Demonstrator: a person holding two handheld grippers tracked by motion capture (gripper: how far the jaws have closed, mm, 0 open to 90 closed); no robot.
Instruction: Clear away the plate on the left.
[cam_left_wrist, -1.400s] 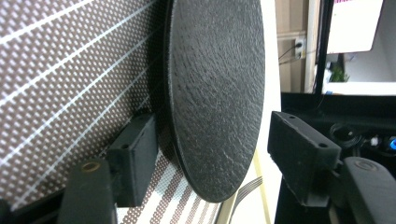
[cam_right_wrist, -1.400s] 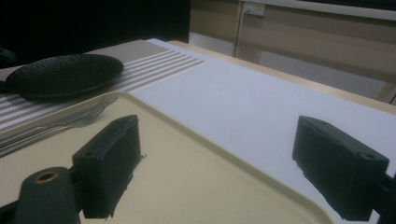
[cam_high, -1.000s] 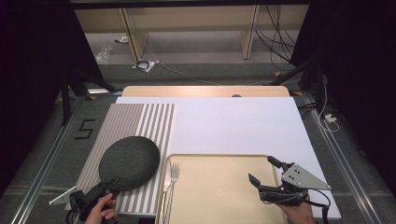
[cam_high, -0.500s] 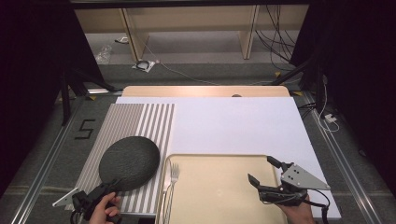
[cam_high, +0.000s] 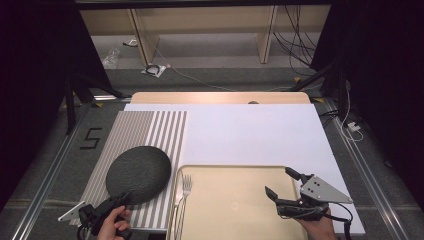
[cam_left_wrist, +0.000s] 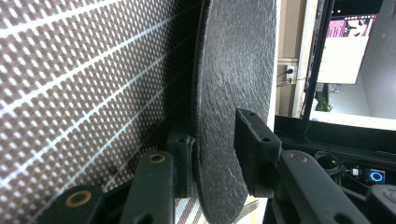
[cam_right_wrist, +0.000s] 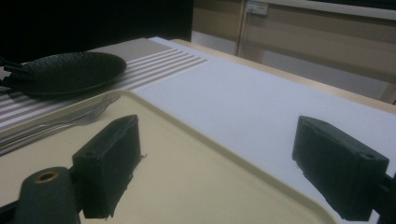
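Observation:
A round black plate (cam_high: 139, 173) lies on a striped placemat (cam_high: 150, 130) at the front left. My left gripper (cam_high: 120, 197) has the plate's near rim between its jaws. In the left gripper view the jaws have just been closing and both pads touch the plate (cam_left_wrist: 233, 93), one under the rim and one on top. My right gripper (cam_high: 279, 181) hovers open over the right side of a beige tray (cam_high: 235, 200), with nothing between its fingers (cam_right_wrist: 219, 154). A fork (cam_high: 185, 192) lies along the tray's left edge.
A white mat (cam_high: 250, 130) covers the middle and right of the table beyond the tray. In the right gripper view the plate (cam_right_wrist: 70, 70) and the fork (cam_right_wrist: 79, 119) lie to the left. Shelves and cables stand on the floor behind the table.
The left gripper's jaws have narrowed onto the plate's near rim. Neither hand nor the plate has shifted.

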